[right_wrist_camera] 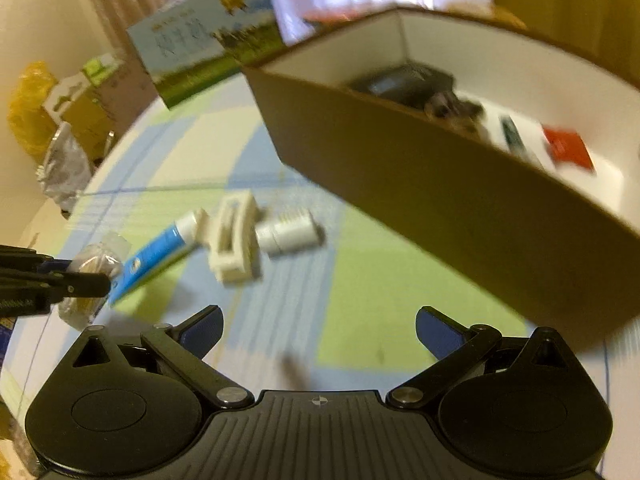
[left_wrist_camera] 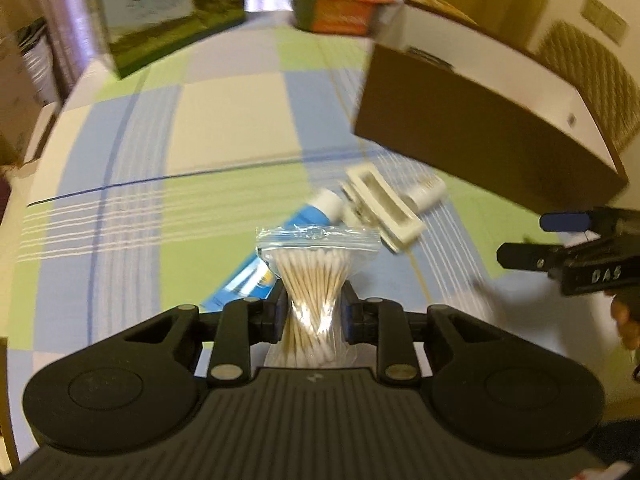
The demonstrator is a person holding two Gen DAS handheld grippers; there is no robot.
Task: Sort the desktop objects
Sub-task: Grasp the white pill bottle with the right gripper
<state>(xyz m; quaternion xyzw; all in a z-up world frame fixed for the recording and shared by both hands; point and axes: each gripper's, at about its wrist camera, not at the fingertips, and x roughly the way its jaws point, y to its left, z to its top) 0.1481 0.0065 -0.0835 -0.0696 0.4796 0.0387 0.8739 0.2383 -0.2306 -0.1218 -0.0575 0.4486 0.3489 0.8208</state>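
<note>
My left gripper is shut on a clear zip bag of cotton swabs, pinched at its middle and held above the checked tablecloth. The same bag shows at the left of the right wrist view, in the left gripper. Beyond it lie a blue tube, a cream plastic clip and a small white bottle. They appear again as tube, clip and bottle. My right gripper is open and holds nothing; it shows at the right edge.
A brown cardboard box with a white inside stands at the right and holds dark items and a red packet. A blue-green carton and a red-lidded bowl stand at the table's far edge. Bags and boxes sit beyond the left edge.
</note>
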